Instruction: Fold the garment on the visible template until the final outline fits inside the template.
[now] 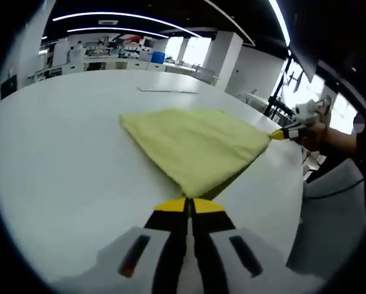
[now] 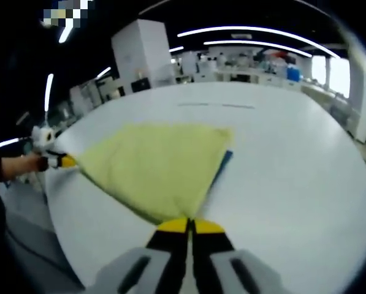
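A yellow garment lies stretched across a white table, pinched at two opposite corners by hand-held grippers. In the left gripper view, the left gripper has its yellow-tipped jaws clenched on the cloth's near corner, and the fabric fans away from it, its long axis running from that corner toward the far right, where the right gripper grips the other tip in a person's hand. In the right gripper view, the right gripper is likewise closed on the near point of the garment, which widens toward the far side; the left gripper holds the left corner. A strip of blue template peeks from under the cloth's right edge.
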